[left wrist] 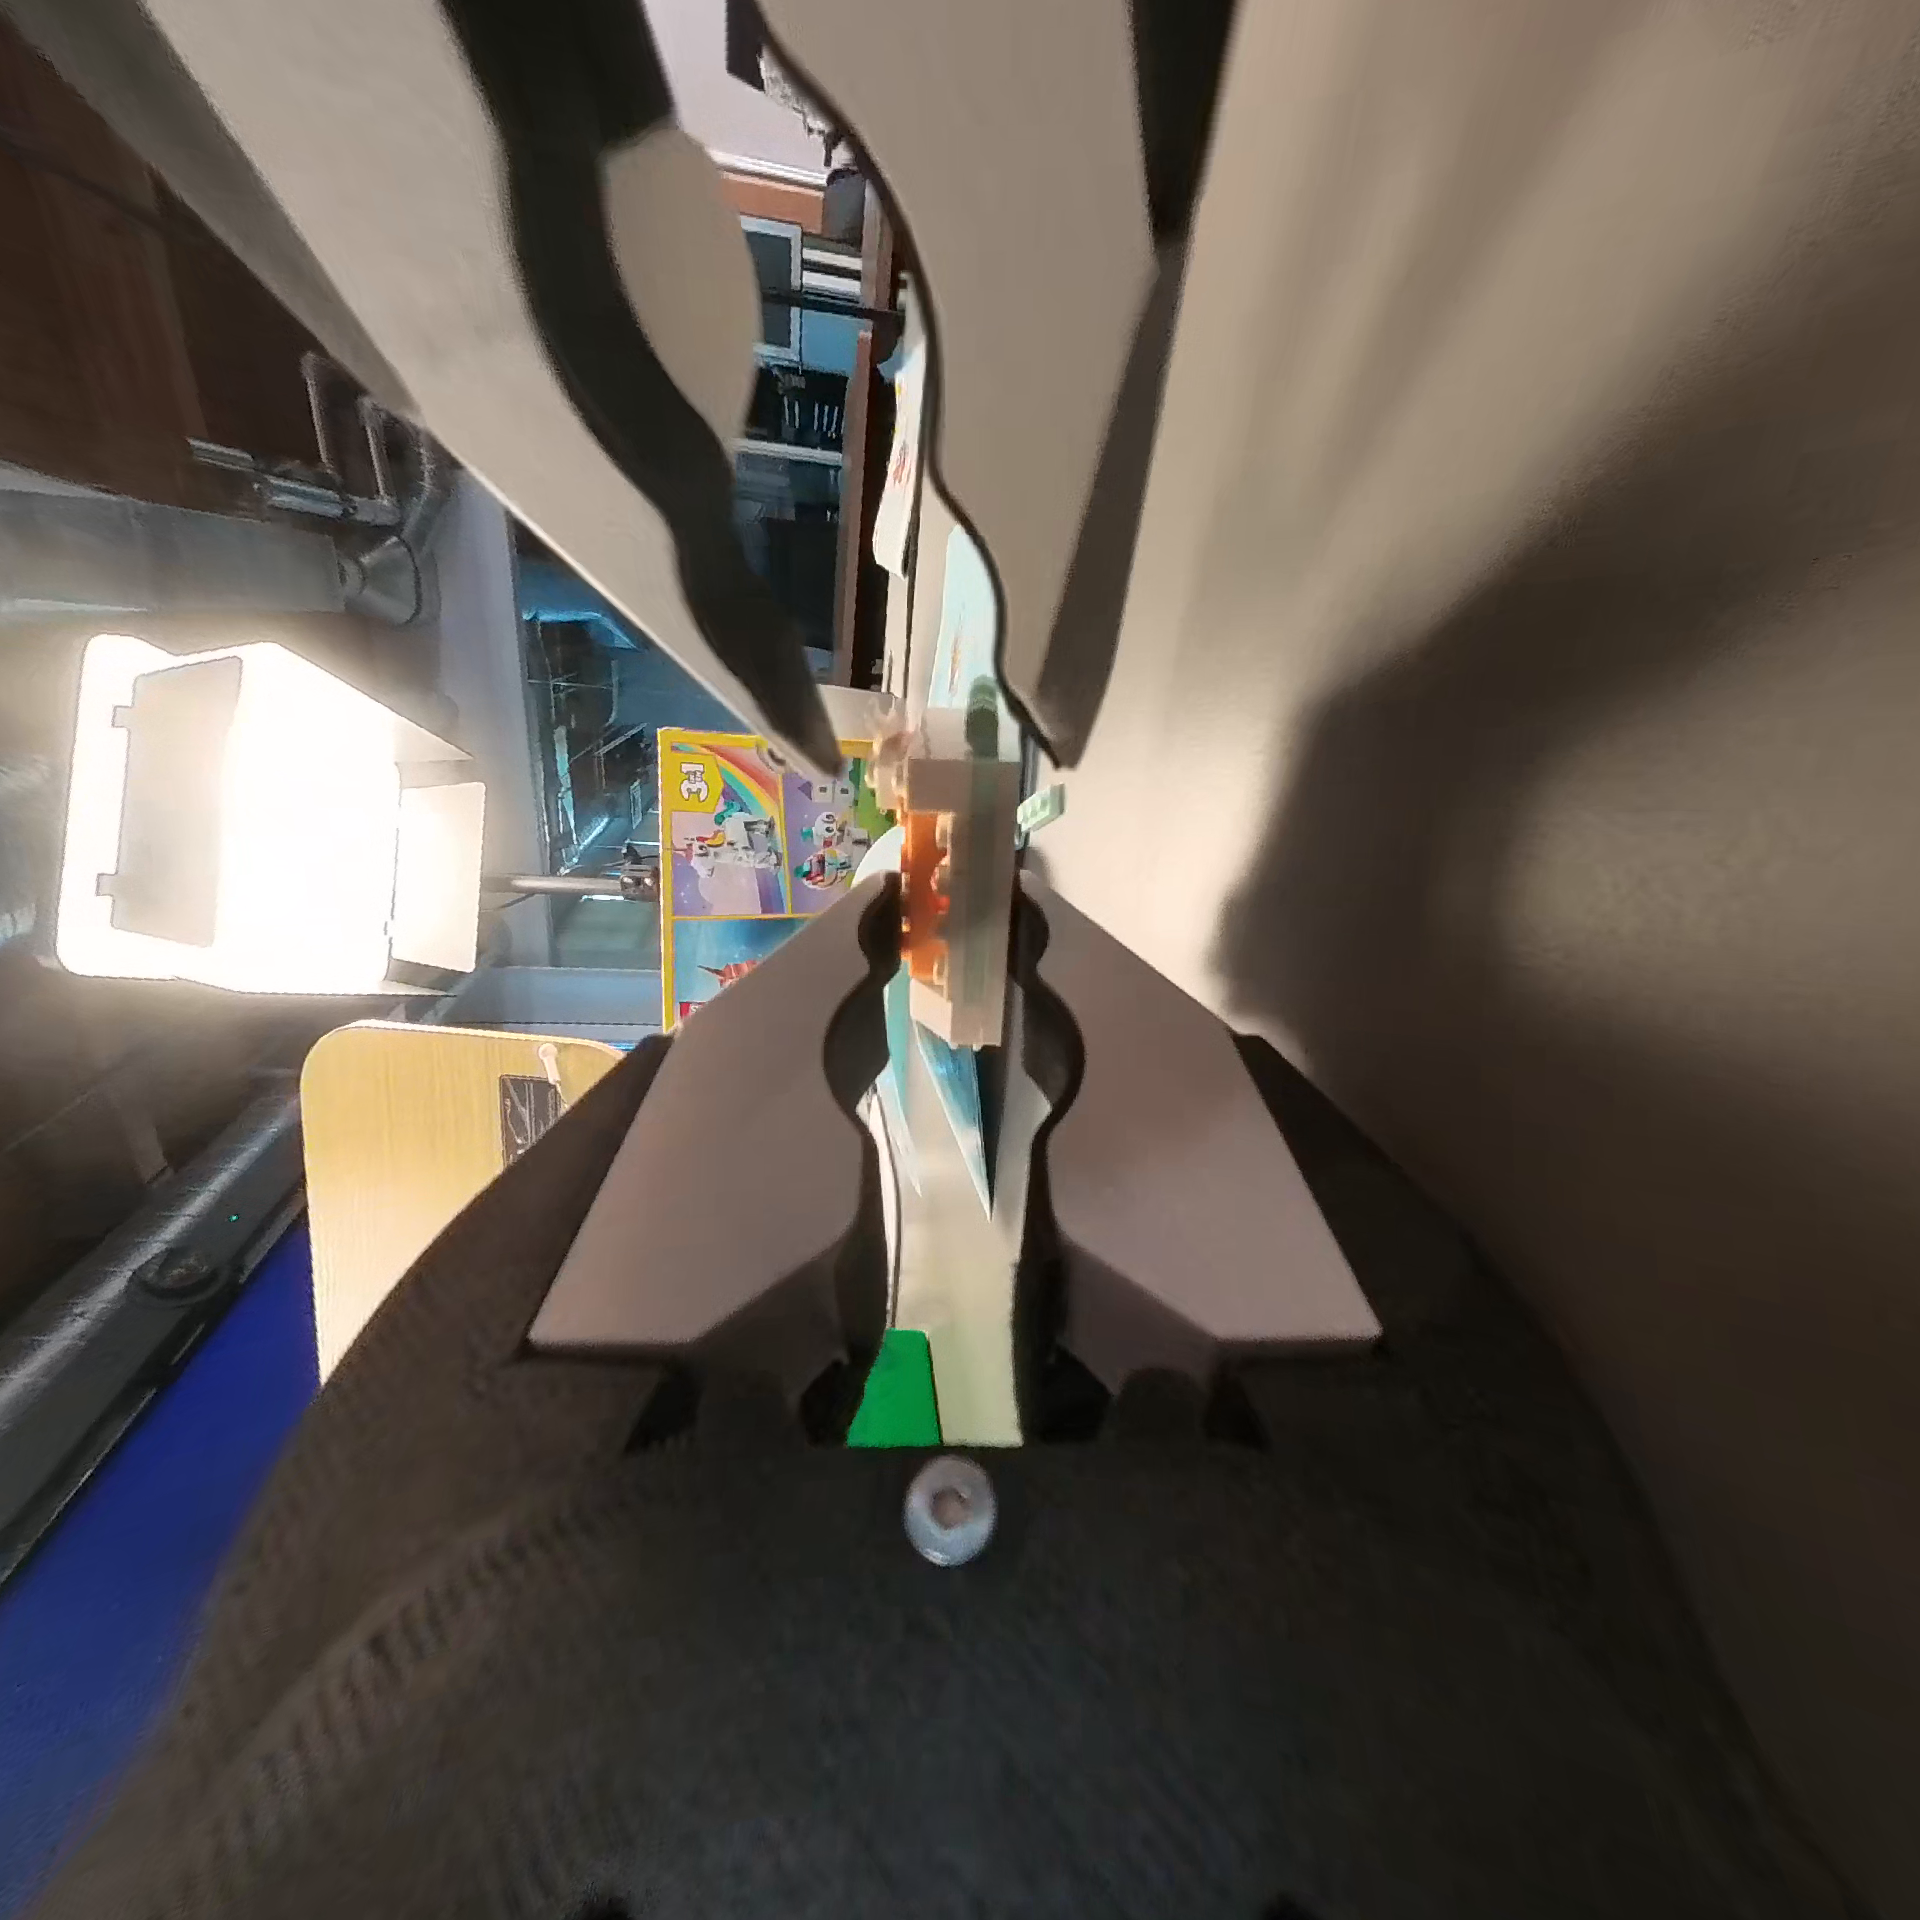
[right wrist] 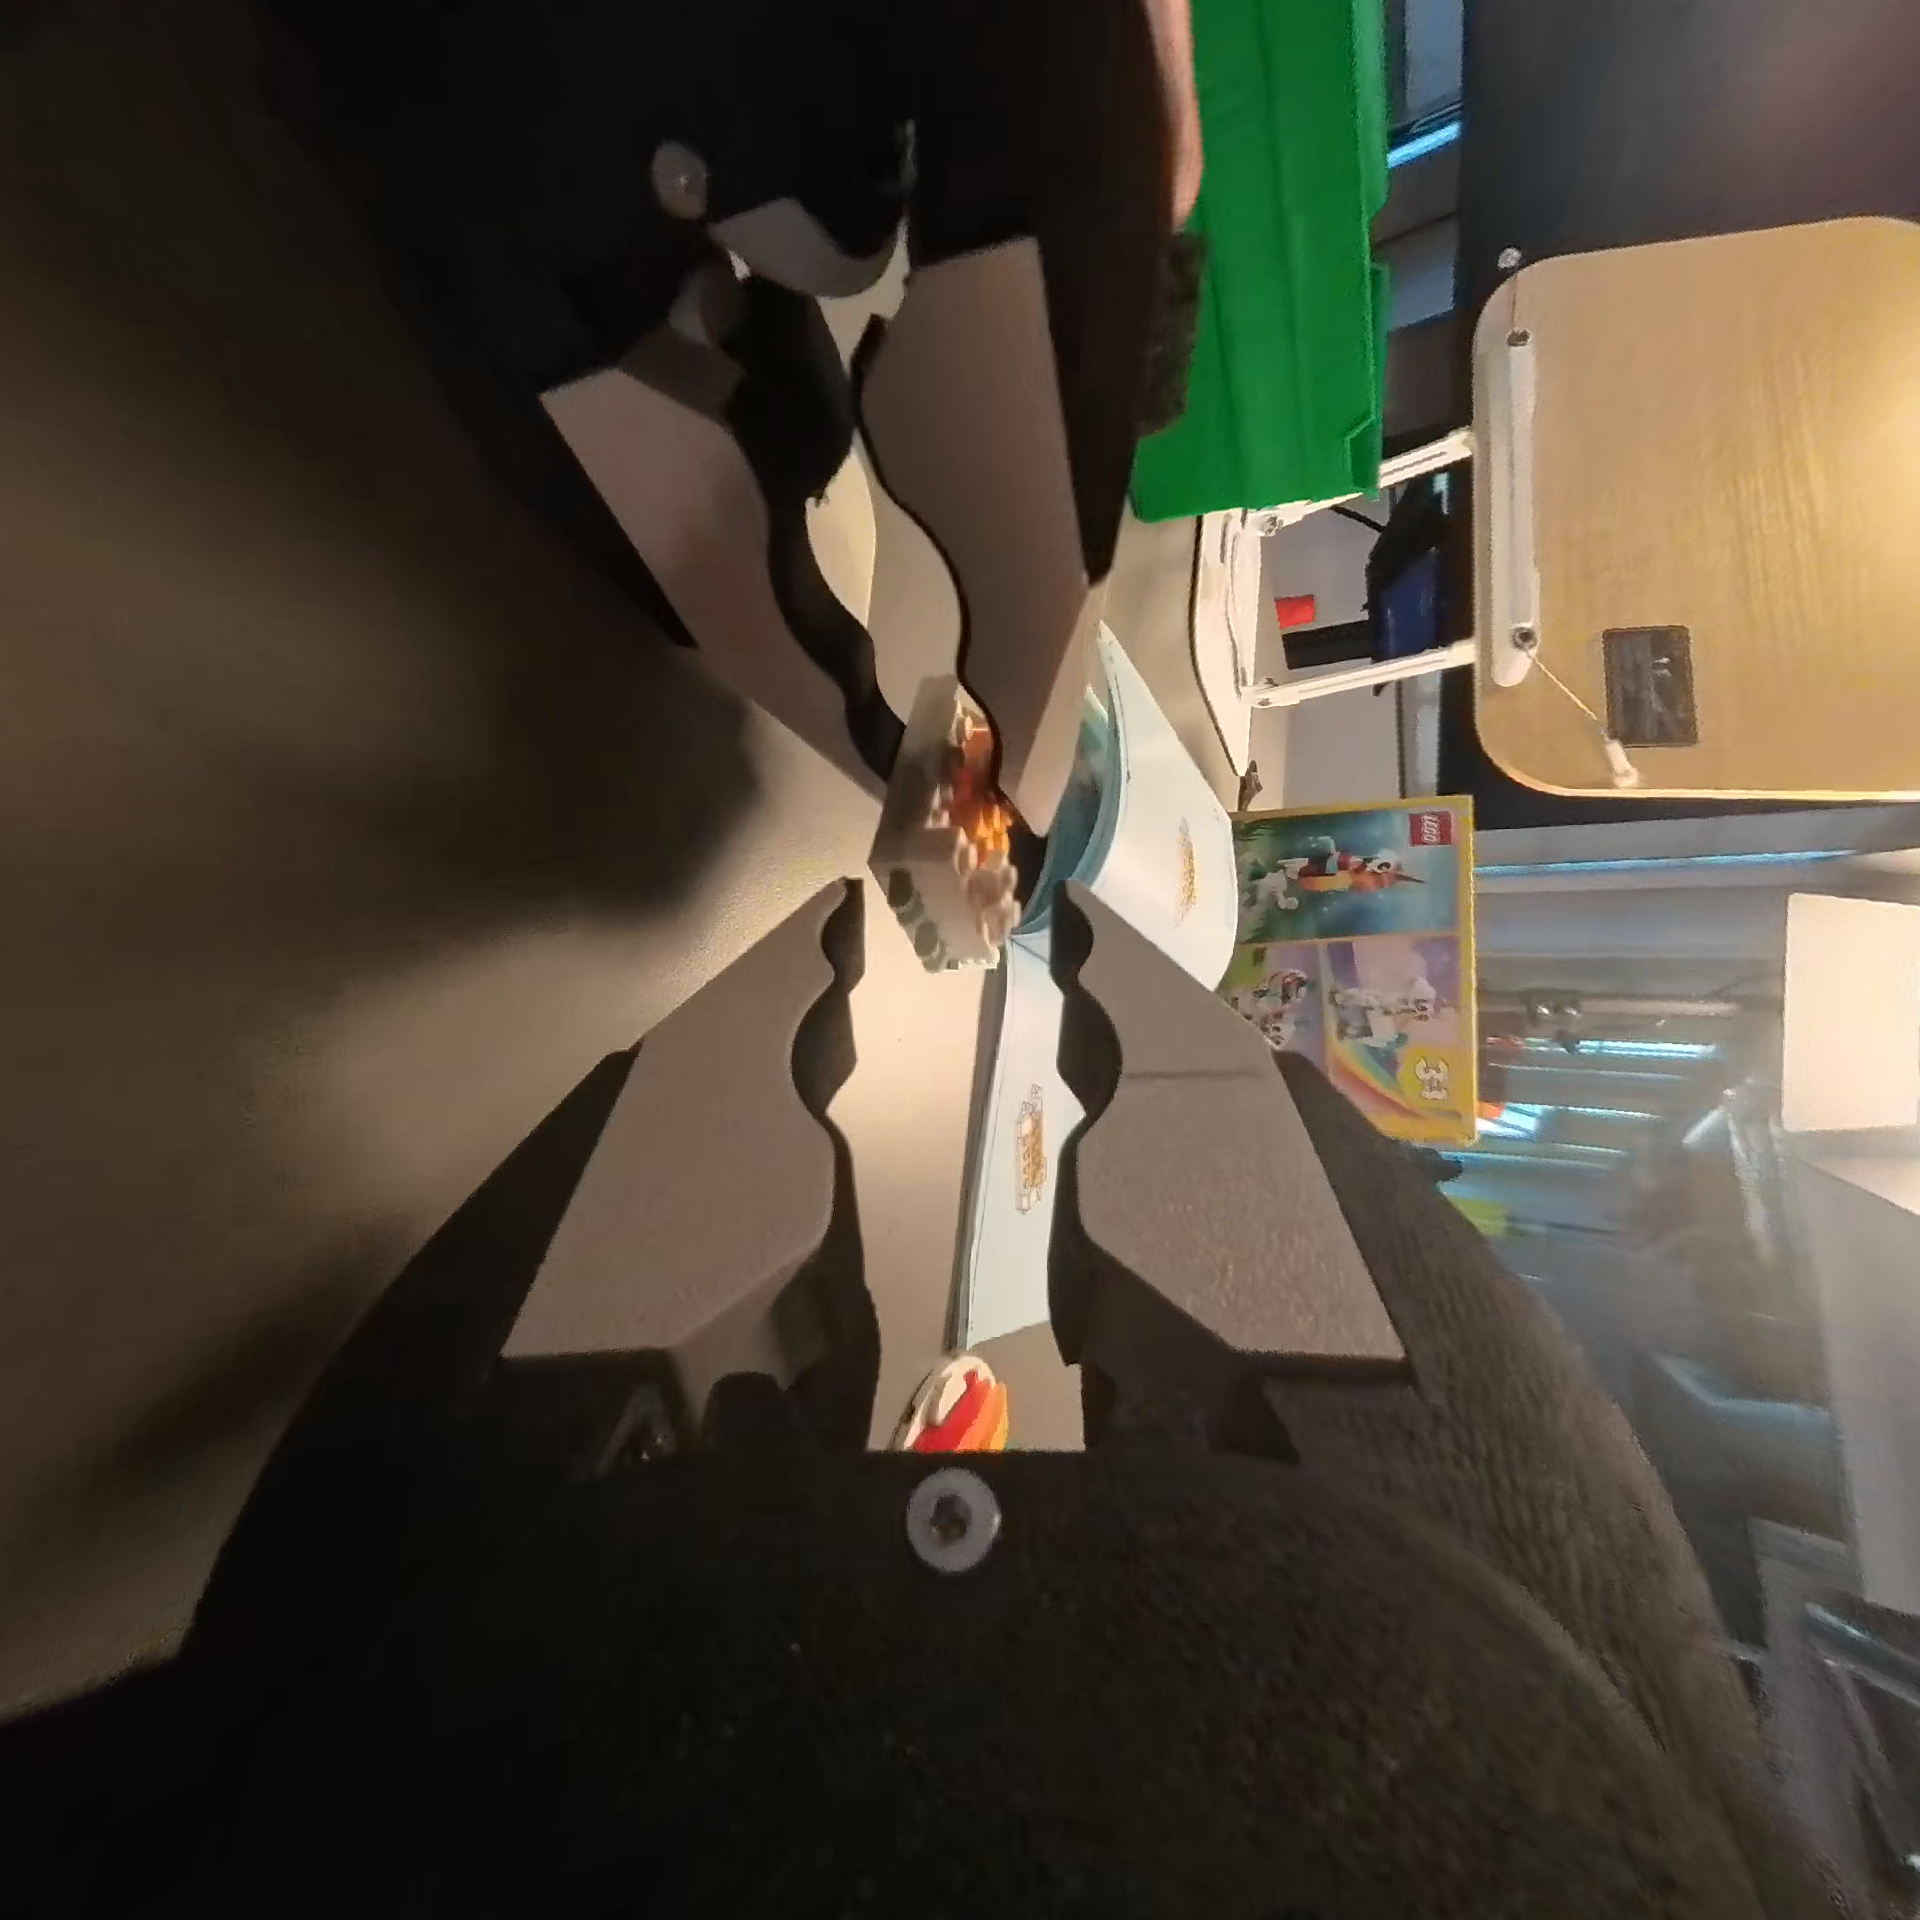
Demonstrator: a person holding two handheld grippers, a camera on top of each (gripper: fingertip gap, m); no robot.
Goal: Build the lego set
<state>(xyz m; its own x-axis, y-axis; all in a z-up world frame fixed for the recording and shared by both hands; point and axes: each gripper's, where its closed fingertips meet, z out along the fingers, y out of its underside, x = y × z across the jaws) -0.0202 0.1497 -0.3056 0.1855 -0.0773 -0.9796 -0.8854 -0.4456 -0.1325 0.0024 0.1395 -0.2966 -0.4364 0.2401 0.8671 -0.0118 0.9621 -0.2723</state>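
Behind the held white-and-orange brick assembly point(left wrist: 961, 899), a yellow box point(left wrist: 764, 862) stands.

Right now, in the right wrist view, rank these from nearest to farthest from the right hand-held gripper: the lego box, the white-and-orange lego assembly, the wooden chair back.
1. white-and-orange lego assembly: just past the tips of the right hand-held gripper, held by the other gripper.
2. lego box: standing beyond the open instruction booklet, right of the tips.
3. wooden chair back: farthest, upper right, off the table.
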